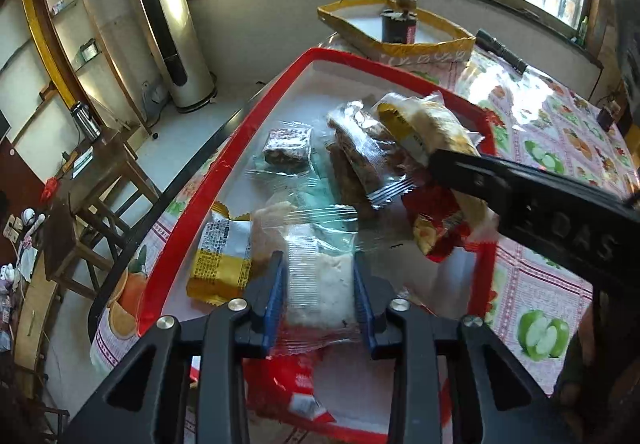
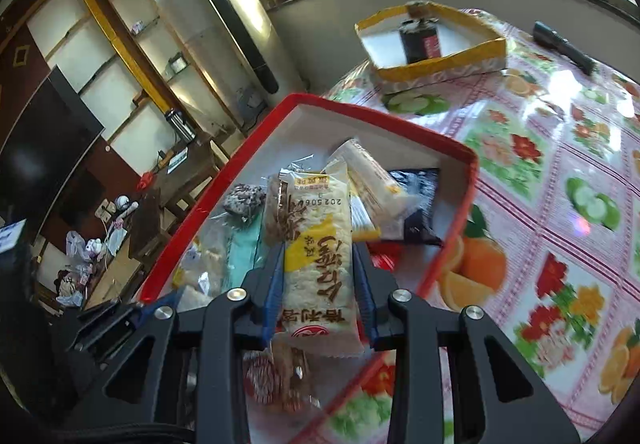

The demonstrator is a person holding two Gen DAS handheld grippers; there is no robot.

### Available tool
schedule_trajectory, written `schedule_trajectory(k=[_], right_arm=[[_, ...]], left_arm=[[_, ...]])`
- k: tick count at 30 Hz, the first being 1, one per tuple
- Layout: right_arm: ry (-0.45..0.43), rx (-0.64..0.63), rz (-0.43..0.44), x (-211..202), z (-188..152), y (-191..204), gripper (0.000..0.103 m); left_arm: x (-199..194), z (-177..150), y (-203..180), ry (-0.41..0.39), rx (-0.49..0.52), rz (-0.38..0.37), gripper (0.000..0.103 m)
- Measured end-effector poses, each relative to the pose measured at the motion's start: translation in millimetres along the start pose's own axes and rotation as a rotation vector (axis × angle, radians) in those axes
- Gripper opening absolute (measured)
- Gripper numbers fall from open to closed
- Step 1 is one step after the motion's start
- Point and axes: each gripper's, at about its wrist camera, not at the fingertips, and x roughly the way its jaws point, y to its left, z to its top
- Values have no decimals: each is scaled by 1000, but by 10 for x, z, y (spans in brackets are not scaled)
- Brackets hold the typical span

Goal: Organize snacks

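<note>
Two sets of tongs work over a red-rimmed tray [image 1: 188,211] of snacks on a desk [image 2: 560,171] covered in a fruit-and-flower oilcloth. The left tongs [image 1: 318,284] straddle a clear-wrapped pale snack [image 1: 320,284] lying in the tray; whether the blue pads [image 1: 275,296] press the wrapper or only flank it cannot be told. The right tongs [image 2: 320,284] pinch a cream-and-yellow rice-cracker packet [image 2: 316,252] above the tray — its lower end is hidden behind the tong frame, and motion blurs it in the left view.

A red packet [image 1: 296,384] is cut off beneath the left tongs. Beyond the tray stand a yellow-edged box [image 2: 440,67] holding a dark canister [image 2: 420,43], and a black flashlight [image 2: 564,45].

Barred windows and a tall standing air conditioner [image 1: 168,23] back the room. Only the right view shows the dark television [image 2: 44,147] and a black packet [image 2: 420,211] at the tray's far corner.
</note>
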Motion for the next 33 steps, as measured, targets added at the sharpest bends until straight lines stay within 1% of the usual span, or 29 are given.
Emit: schedule_trajectory(k=[1, 2, 3, 4, 5, 7, 9, 13, 15, 16, 18, 20, 22, 26, 33], right_arm=[[4, -8, 2, 56, 25, 11, 35], [8, -16, 2, 85, 45, 18, 35], [14, -25, 4, 116, 76, 29, 36], [20, -27, 9, 133, 92, 30, 36], [27, -29, 12, 144, 101, 26, 37], [45, -37, 15, 158, 106, 28, 42], [36, -40, 23, 104, 95, 35, 53], [2, -66, 53, -103, 74, 78, 58], [2, -110, 59, -208, 46, 123, 65], [3, -140, 58, -262, 27, 147, 67], [2, -194, 56, -347, -12, 198, 73], [5, -262, 53, -438, -66, 261, 76], [7, -333, 52, -531, -146, 335, 79], [18, -443, 52, -632, -295, 426, 82], [41, -561, 57, -731, -557, 488, 85]], left_arm=[[28, -7, 11, 4, -1, 3, 41], [45, -10, 20, 7, -3, 7, 52], [60, -16, 36, 8, -5, 8, 57], [68, -20, 56, 9, -11, 8, 67], [70, -22, 77, 9, -16, 8, 69], [55, -32, 105, 9, -24, -2, 69], [42, -40, 101, 13, -20, 2, 69], [-82, -92, 81, -6, -8, 2, 69], [-177, -122, 83, -26, -3, 10, 69], [-254, -154, 92, -43, 1, 24, 70], [-354, -196, 116, -63, 5, 41, 77], [-441, -255, 128, -74, 18, 47, 78], [-517, -319, 165, -80, 7, 66, 79], [-621, -405, 248, -92, -15, 76, 79], [-725, -502, 303, -99, -22, 93, 79]])
